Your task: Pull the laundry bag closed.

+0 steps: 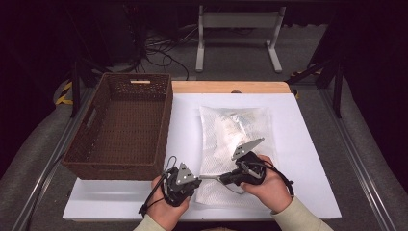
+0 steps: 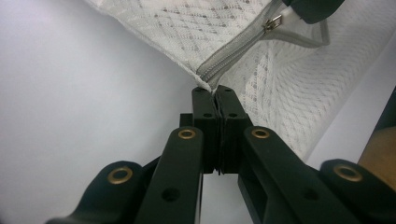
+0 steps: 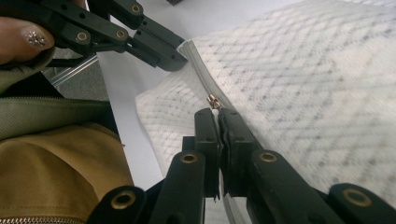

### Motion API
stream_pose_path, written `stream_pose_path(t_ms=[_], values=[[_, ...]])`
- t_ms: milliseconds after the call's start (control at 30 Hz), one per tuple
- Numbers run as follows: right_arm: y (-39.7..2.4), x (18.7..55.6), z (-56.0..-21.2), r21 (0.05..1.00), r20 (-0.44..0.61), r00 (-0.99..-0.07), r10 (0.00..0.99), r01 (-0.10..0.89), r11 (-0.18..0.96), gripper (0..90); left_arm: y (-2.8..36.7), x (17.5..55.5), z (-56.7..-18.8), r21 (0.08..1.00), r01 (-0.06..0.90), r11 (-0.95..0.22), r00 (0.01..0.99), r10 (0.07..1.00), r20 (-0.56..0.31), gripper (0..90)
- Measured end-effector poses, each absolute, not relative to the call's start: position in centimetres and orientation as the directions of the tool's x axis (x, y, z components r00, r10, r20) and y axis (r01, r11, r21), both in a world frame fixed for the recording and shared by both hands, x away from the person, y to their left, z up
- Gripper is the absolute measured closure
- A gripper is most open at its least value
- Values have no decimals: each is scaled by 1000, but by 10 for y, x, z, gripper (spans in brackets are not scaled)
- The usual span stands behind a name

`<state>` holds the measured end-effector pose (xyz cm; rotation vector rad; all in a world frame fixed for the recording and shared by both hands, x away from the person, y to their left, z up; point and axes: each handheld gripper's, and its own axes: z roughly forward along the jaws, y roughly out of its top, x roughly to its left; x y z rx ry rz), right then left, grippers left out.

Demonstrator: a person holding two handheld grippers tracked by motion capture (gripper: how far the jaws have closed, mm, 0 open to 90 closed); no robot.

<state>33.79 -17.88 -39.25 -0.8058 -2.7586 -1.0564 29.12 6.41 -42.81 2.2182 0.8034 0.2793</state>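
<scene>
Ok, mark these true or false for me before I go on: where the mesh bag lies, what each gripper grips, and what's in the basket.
1. The white mesh bag lies on the white table. True.
2. The left gripper is shut on the bag's corner at the zipper's end. True.
3. The right gripper hangs open above the bag. False: it is shut on the zipper pull.
4. The wicker basket holds the bag. False: the bag lies beside it, to its right in the high view.
</scene>
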Motion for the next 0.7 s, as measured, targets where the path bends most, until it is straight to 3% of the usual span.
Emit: stream_pose_path(t_ms=[700], values=[[-216,330,-387,607,268,-820,506,552,572,863,68,296,-427,705,489,-514,775,627,-79,886]])
